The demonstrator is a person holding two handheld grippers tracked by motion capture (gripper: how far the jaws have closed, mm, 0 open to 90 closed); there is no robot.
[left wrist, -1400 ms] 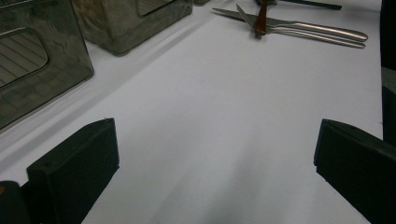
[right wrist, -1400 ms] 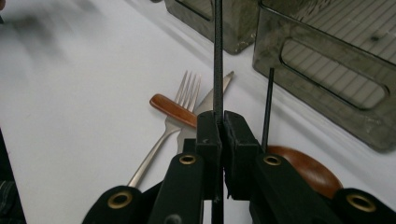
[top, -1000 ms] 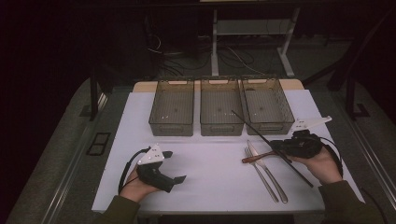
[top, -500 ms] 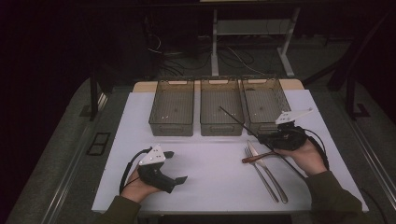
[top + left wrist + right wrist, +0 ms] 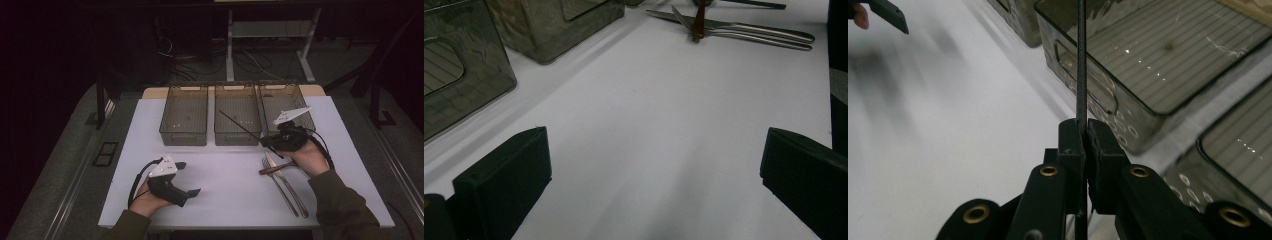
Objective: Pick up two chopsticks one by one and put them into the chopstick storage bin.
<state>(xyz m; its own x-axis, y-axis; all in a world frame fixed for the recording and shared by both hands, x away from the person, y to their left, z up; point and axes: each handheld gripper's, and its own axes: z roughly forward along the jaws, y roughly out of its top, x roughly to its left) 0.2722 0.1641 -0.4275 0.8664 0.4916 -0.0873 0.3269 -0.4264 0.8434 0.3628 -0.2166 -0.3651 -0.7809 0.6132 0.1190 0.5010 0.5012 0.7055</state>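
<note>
1. A broad bare stretch of the white table (image 5: 225,195) is seen between the hands, bounded at the far side by three bins (image 5: 237,120).
2. A thin dark stick (image 5: 1081,60) is clamped in the right gripper (image 5: 1084,131), over the middle bin's near rim.
3. The left gripper (image 5: 649,165) is held wide apart, holding nothing.
4. A fork and knife (image 5: 282,182) are seen near the right hand.

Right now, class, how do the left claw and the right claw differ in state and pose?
The left claw stands wide open with nothing between its jaws; the right claw is shut on a thin dark stick. The left claw rests low by the white table; the right is raised near the bins. Both are black and hand-held.
</note>
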